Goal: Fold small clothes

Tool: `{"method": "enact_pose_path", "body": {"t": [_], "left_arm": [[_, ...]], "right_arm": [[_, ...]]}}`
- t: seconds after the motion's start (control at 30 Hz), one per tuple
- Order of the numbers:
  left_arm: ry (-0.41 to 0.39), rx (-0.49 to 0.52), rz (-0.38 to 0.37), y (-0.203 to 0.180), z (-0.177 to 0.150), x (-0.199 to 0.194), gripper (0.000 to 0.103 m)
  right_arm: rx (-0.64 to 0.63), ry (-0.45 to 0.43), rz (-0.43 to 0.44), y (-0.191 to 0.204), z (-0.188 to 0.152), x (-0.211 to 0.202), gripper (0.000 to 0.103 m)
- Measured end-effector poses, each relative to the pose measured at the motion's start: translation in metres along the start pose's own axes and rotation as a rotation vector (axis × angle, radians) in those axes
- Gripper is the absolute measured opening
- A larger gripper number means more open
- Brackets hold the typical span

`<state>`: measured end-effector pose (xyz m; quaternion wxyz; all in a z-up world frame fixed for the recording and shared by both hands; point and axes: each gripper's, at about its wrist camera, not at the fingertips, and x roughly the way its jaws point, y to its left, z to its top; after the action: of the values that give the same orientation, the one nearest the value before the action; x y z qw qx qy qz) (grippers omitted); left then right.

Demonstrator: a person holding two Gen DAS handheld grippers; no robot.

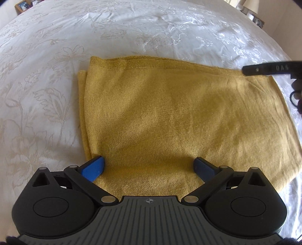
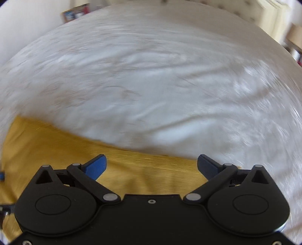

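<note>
White floral bedspread (image 1: 47, 79); possibly a framed photo (image 1: 22, 6).

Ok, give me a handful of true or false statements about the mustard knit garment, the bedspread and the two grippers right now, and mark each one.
1. The mustard-yellow knit garment lies flat on a white floral-embroidered bedspread. True.
2. The left gripper is clamped shut on the garment. False: its blue fingers stand wide apart, above the near edge of the knit.
3. The right gripper is open. True.
4. The garment is bright red. False: it is mustard yellow.
5. The right wrist view is blurred. True.
6. A second garment lies beside the yellow one. False: only this one shows.
</note>
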<state>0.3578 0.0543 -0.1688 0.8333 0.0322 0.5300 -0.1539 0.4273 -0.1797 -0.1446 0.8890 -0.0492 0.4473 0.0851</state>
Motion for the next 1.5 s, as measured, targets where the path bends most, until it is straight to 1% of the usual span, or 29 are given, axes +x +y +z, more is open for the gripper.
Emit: {"method": "enact_pose_path", "body": {"t": [0.1,0.13,0.2,0.27,0.3,0.37,0.43,0.5,0.57,0.63,0.73,0.8,0.9,1.0,1.13,1.3,1.4,1.47,1.5], "left_arm": [[0.004,-0.003,0.0,-0.001,0.003,0.001,0.103],[0.004,-0.004,-0.001,-0.002,0.004,0.001,0.103],[0.002,-0.004,-0.003,-0.001,0.004,0.002,0.103],[0.001,-0.003,-0.005,0.001,0.002,0.001,0.103],[0.002,-0.004,-0.006,0.002,0.001,0.0,0.103],[-0.002,-0.021,-0.018,0.004,0.004,-0.004,0.103],[-0.015,-0.065,-0.034,0.006,0.007,-0.012,0.103],[-0.036,-0.102,-0.048,0.003,0.015,-0.023,0.103],[-0.059,-0.11,-0.059,-0.004,0.026,-0.03,0.103],[-0.077,-0.101,-0.078,-0.014,0.042,-0.032,0.103],[-0.076,-0.099,-0.109,-0.028,0.066,-0.018,0.103],[-0.051,-0.105,-0.115,-0.037,0.08,-0.002,0.103],[-0.025,-0.087,-0.102,-0.051,0.093,0.02,0.103],[0.027,-0.059,-0.04,-0.062,0.099,0.043,0.103],[0.051,-0.025,0.026,-0.07,0.103,0.064,0.103],[0.064,-0.027,0.048,-0.073,0.107,0.071,0.103],[0.063,-0.021,0.053,-0.074,0.106,0.071,0.103],[0.063,-0.02,0.06,-0.075,0.109,0.071,0.103],[0.064,-0.018,0.066,-0.077,0.109,0.072,0.103]], "right_arm": [[-0.088,0.042,-0.01,0.018,0.005,0.019,0.102],[-0.105,0.075,-0.016,0.02,0.008,0.031,0.102],[-0.096,0.117,-0.026,0.019,0.012,0.045,0.102],[-0.06,0.114,-0.047,0.009,0.013,0.049,0.102],[-0.032,0.099,-0.052,0.003,0.014,0.045,0.102],[0.035,0.04,-0.04,-0.011,0.012,0.029,0.102],[0.122,-0.018,-0.015,-0.031,0.003,0.005,0.102],[0.212,-0.039,0.01,-0.053,-0.01,-0.015,0.102],[0.299,-0.039,0.024,-0.074,-0.027,-0.032,0.102],[0.39,-0.026,0.035,-0.097,-0.05,-0.046,0.102],[0.497,0.016,0.062,-0.122,-0.086,-0.06,0.102],[0.554,0.046,0.082,-0.135,-0.106,-0.065,0.102],[0.621,0.073,0.148,-0.146,-0.128,-0.066,0.102],[0.68,0.08,0.248,-0.151,-0.141,-0.063,0.102],[0.746,0.081,0.372,-0.151,-0.146,-0.046,0.102],[0.801,0.077,0.501,-0.153,-0.143,-0.019,0.103],[0.899,0.069,0.575,-0.166,-0.148,-0.012,0.103],[0.939,0.081,0.605,-0.172,-0.151,-0.011,0.103],[0.938,0.084,0.609,-0.172,-0.15,-0.01,0.103]]}}
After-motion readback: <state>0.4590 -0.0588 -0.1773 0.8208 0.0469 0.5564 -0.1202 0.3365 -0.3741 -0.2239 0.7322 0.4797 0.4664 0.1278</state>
